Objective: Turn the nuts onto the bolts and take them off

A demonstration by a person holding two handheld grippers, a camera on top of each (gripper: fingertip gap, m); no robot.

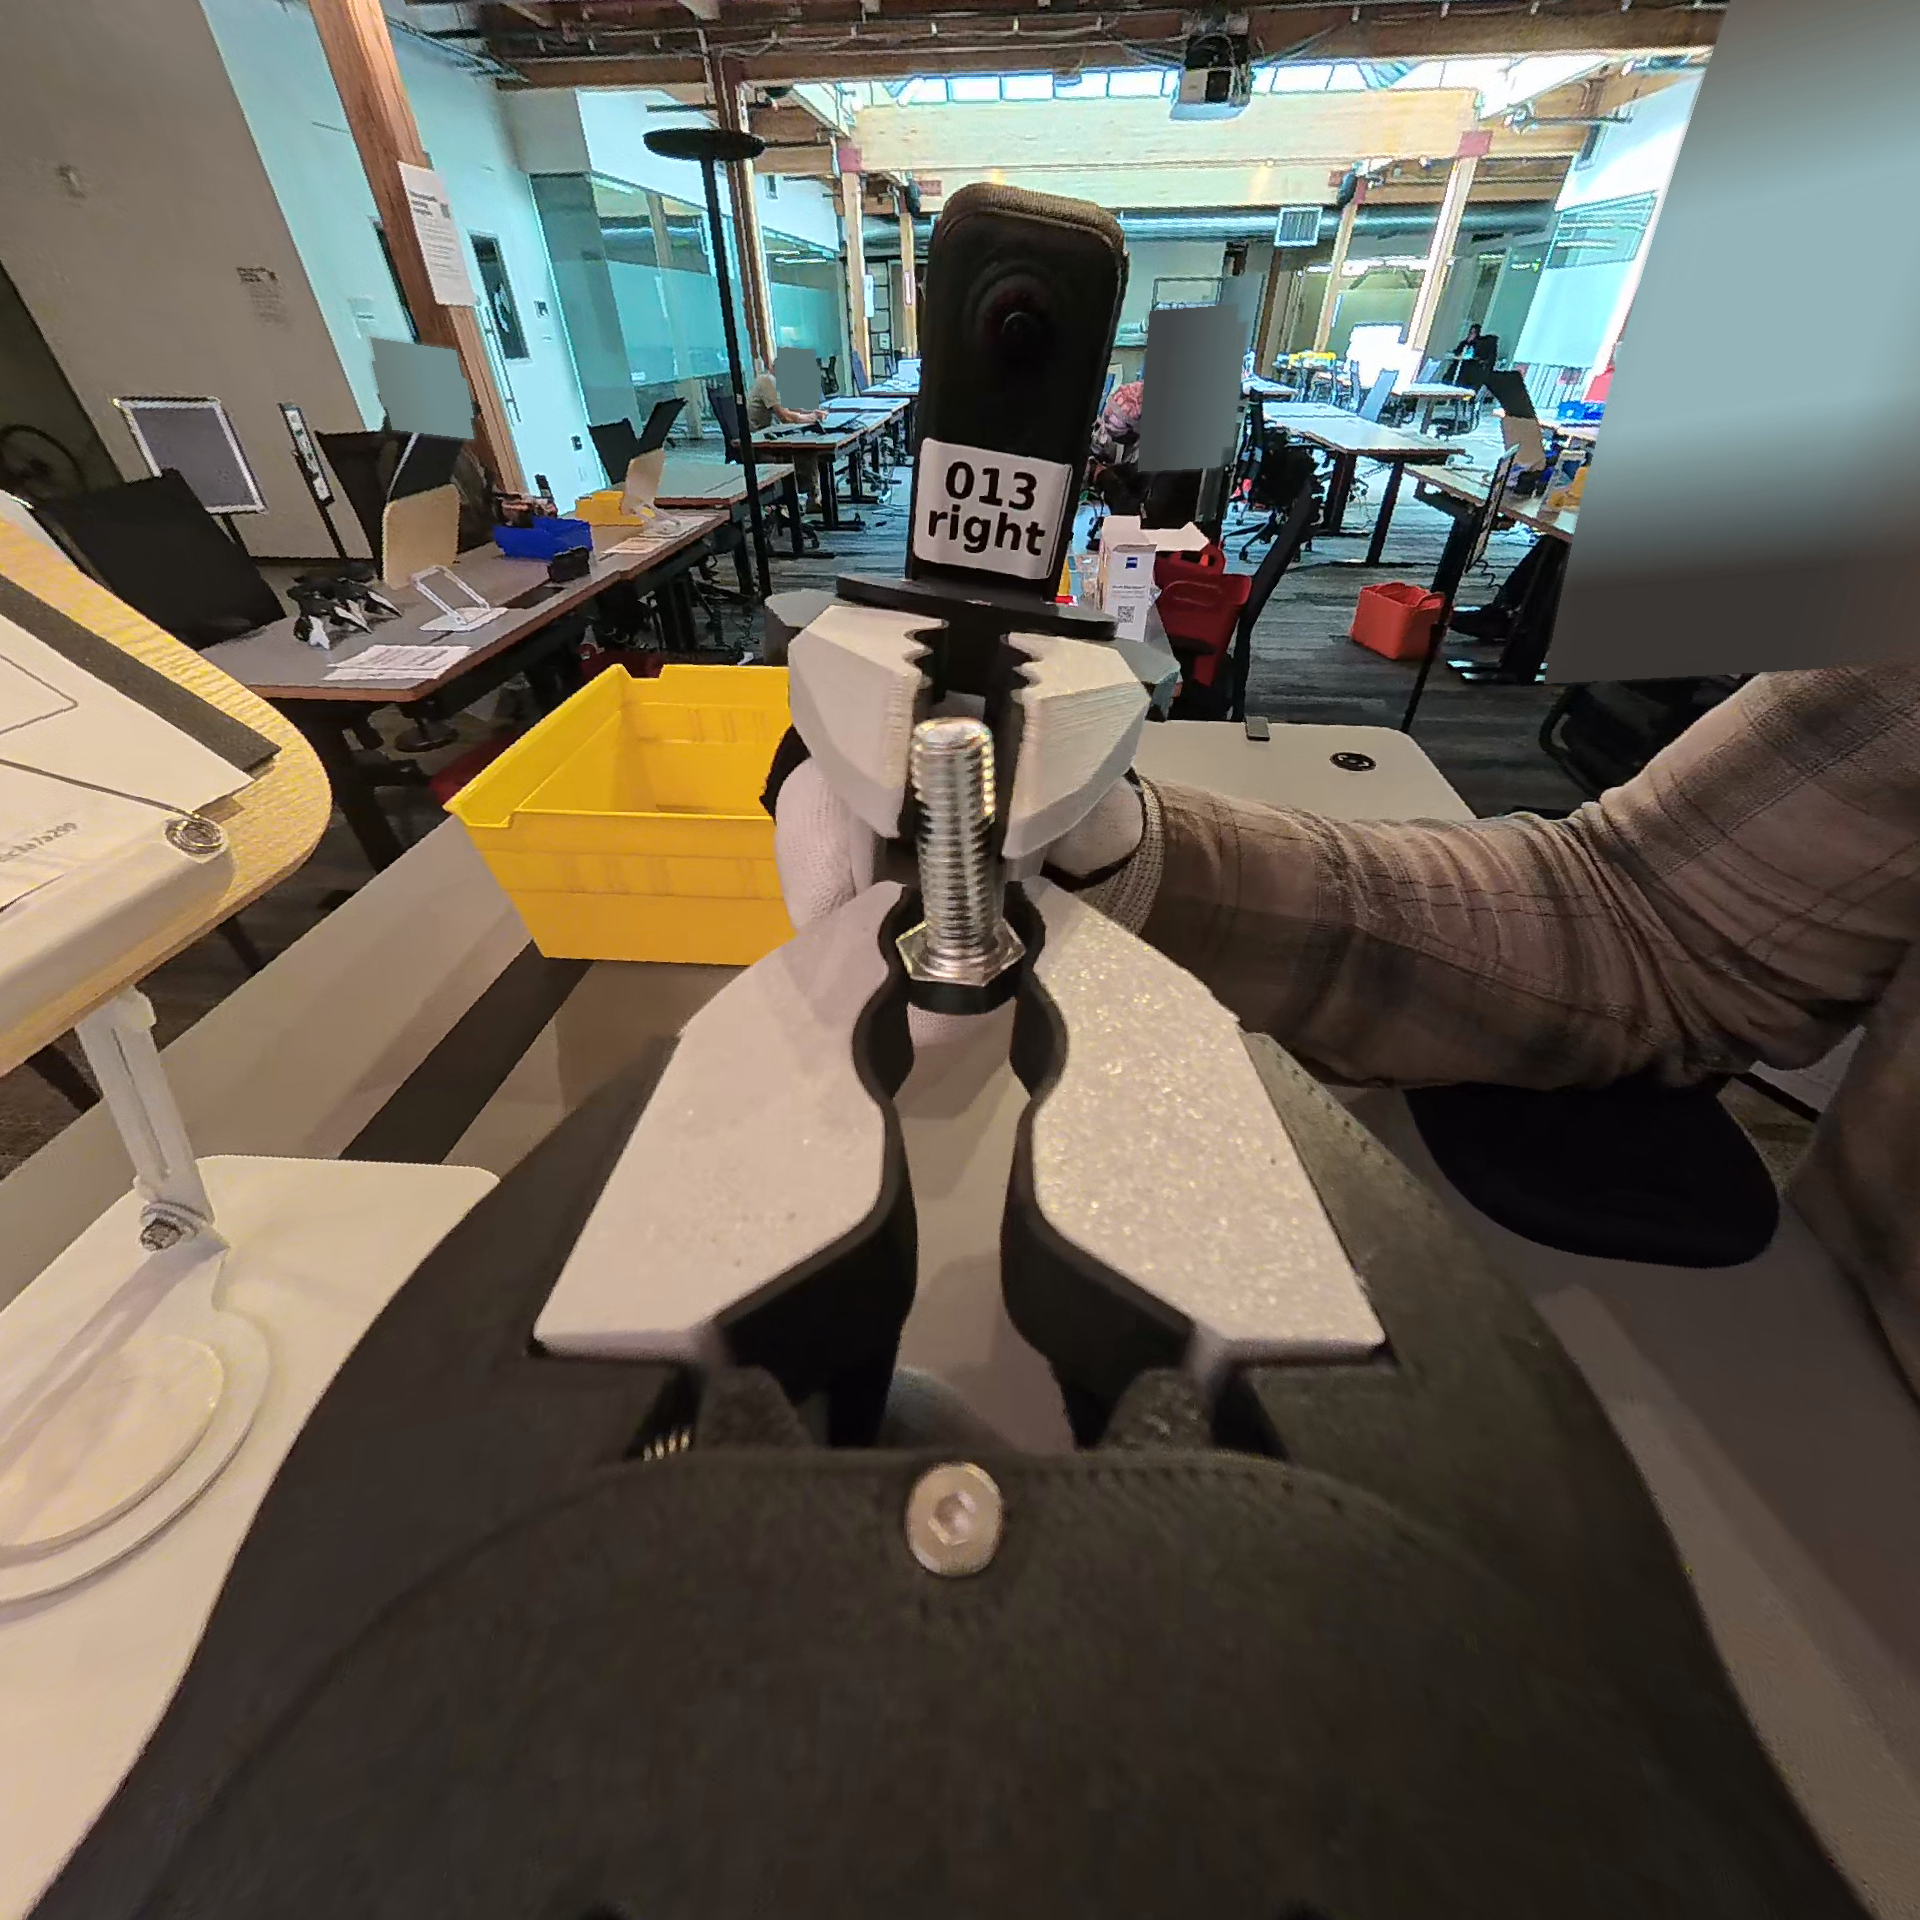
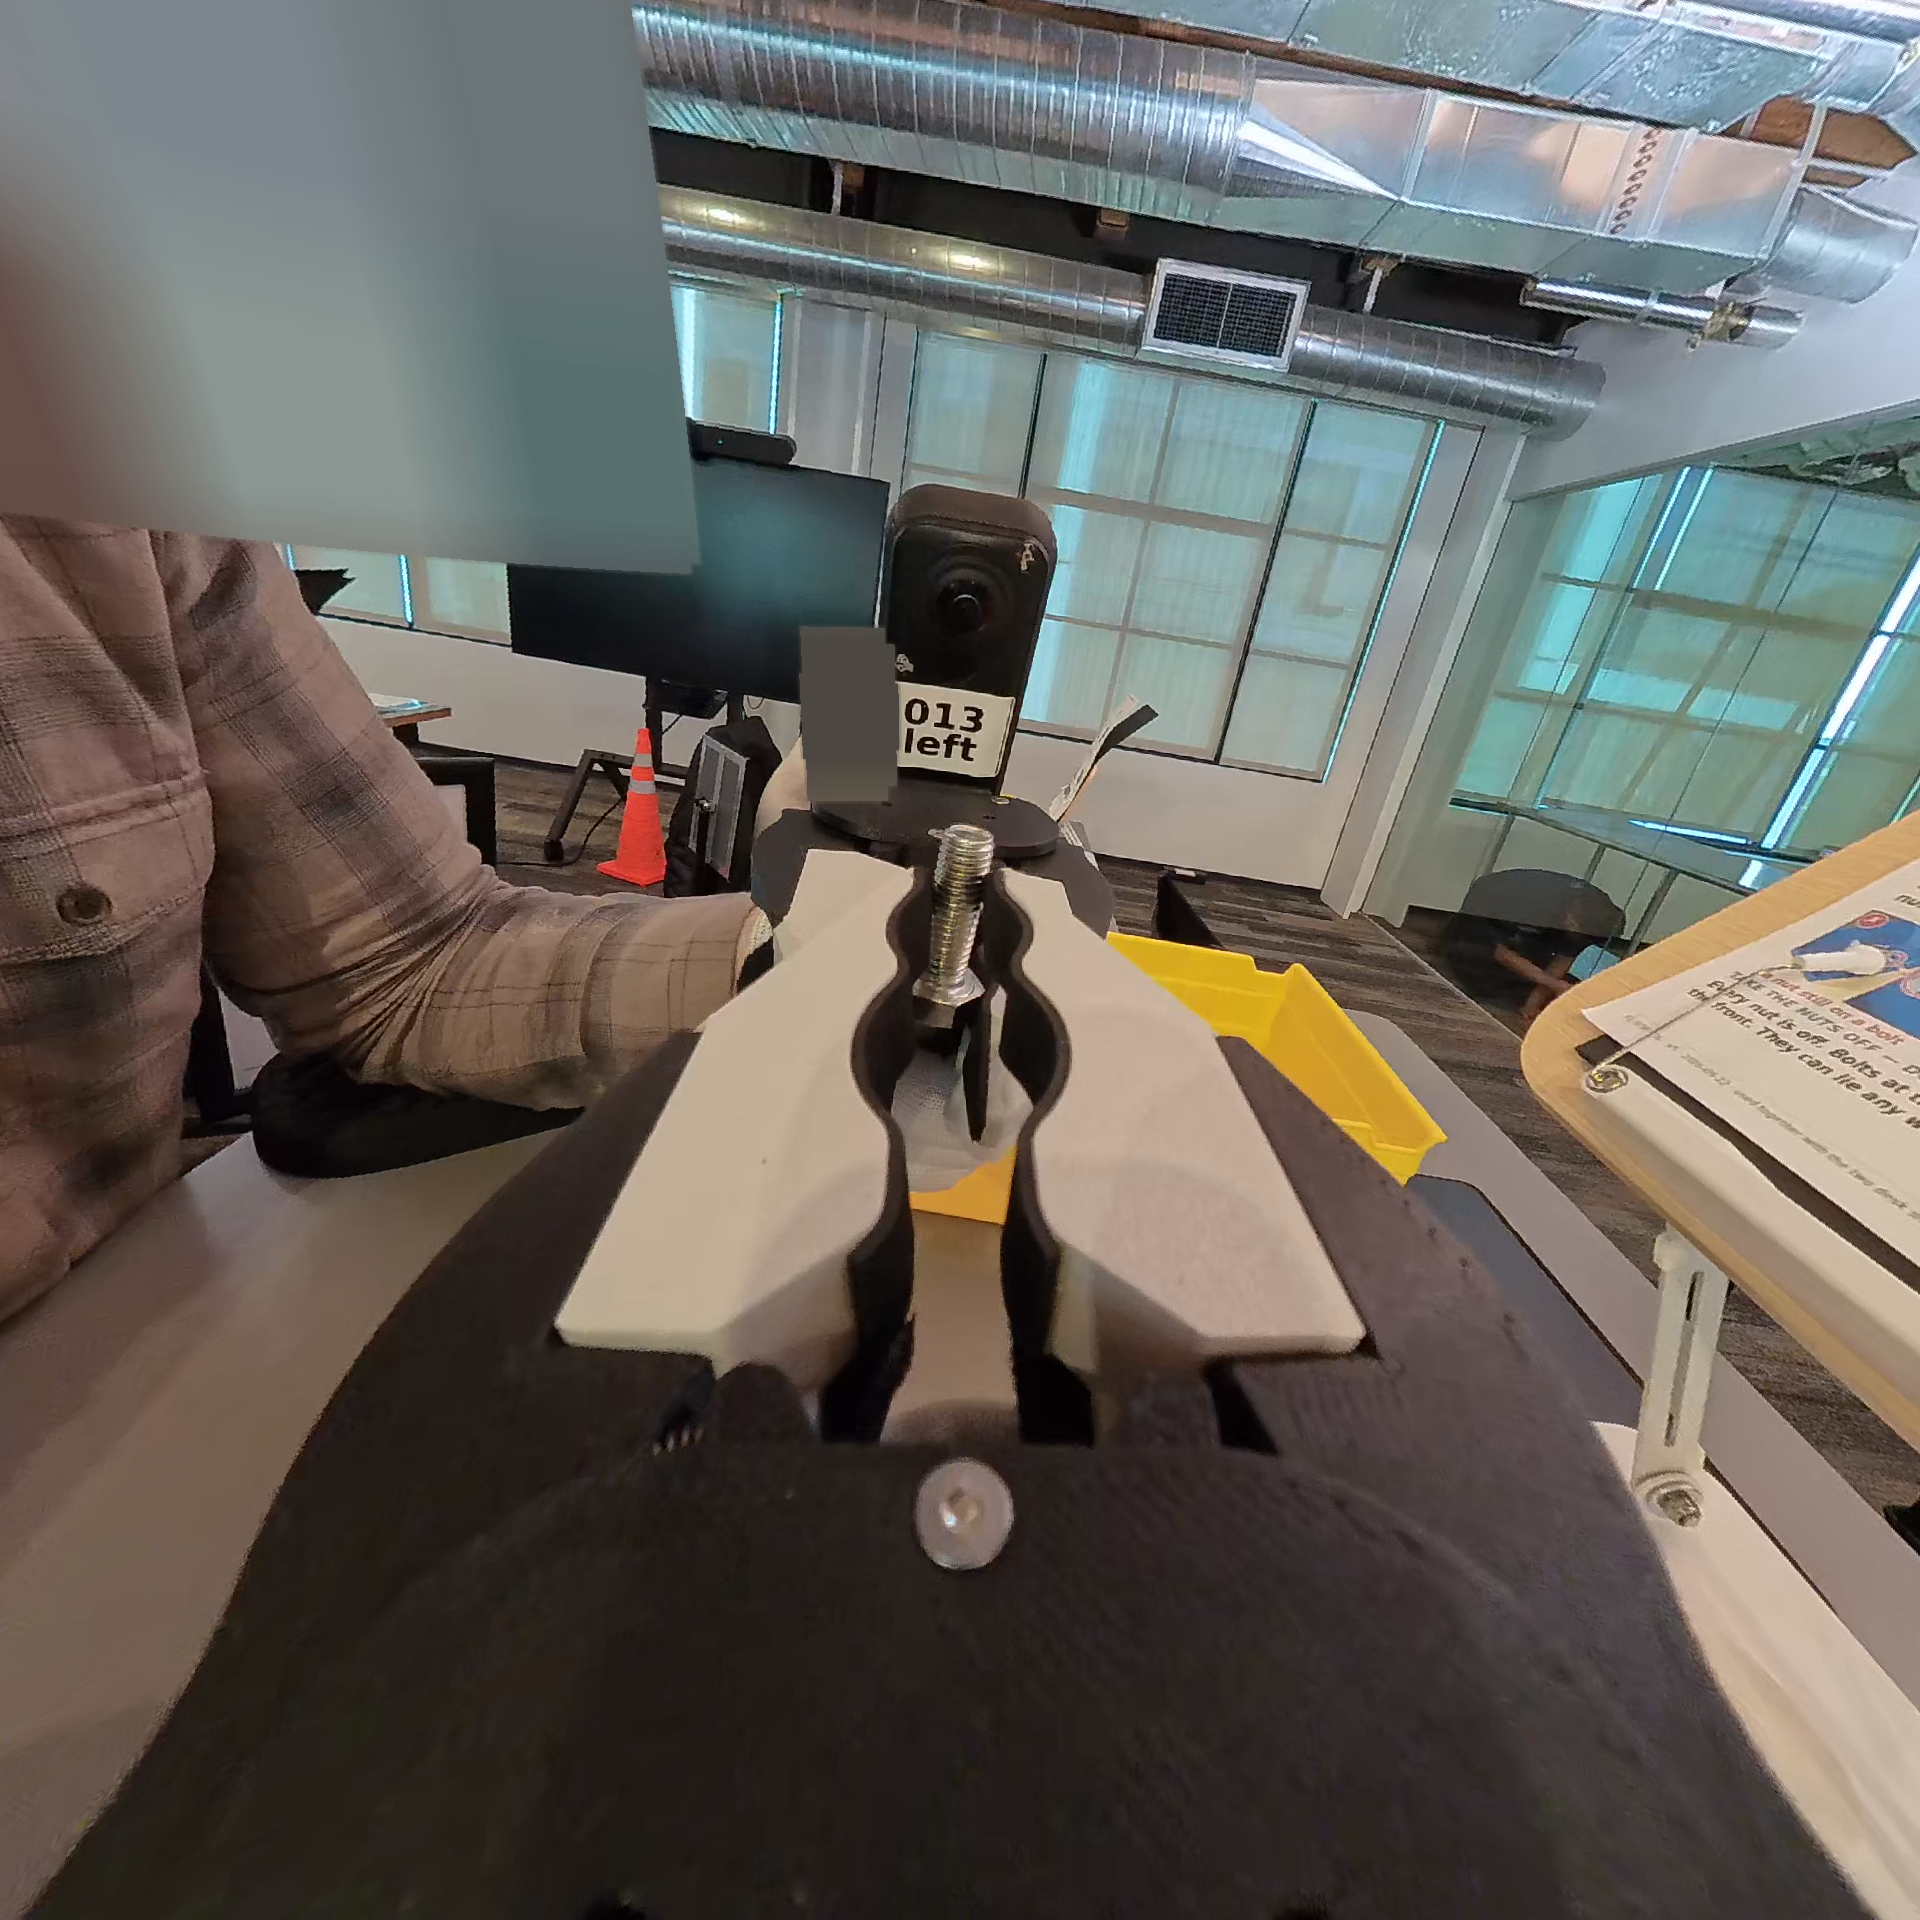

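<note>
A silver bolt [image 1: 951, 831] stands upright between my two grippers, which face each other. My left gripper [image 1: 961, 935] is shut on the hex piece [image 1: 961, 961] at the bolt's lower end; I cannot tell whether that piece is the head or a nut. The threaded shaft rises free above it. My right gripper [image 1: 961, 727] sits just behind the shaft's top. In the right wrist view the bolt [image 2: 958, 904] shows in the narrow gap of the right gripper [image 2: 956, 925]. I cannot tell whether its pads touch the bolt. White-gloved hands hold both grippers.
A yellow bin [image 1: 623, 821] stands on the grey table [image 1: 1299, 769] behind the grippers; it also shows in the right wrist view [image 2: 1309, 1039]. A tilted board with an instruction sheet [image 2: 1766, 1091] on a white stand [image 1: 156, 1299] is at one side. A plaid sleeve [image 1: 1507, 883] reaches in. My hands' fingertips stand some 5 cm from each other.
</note>
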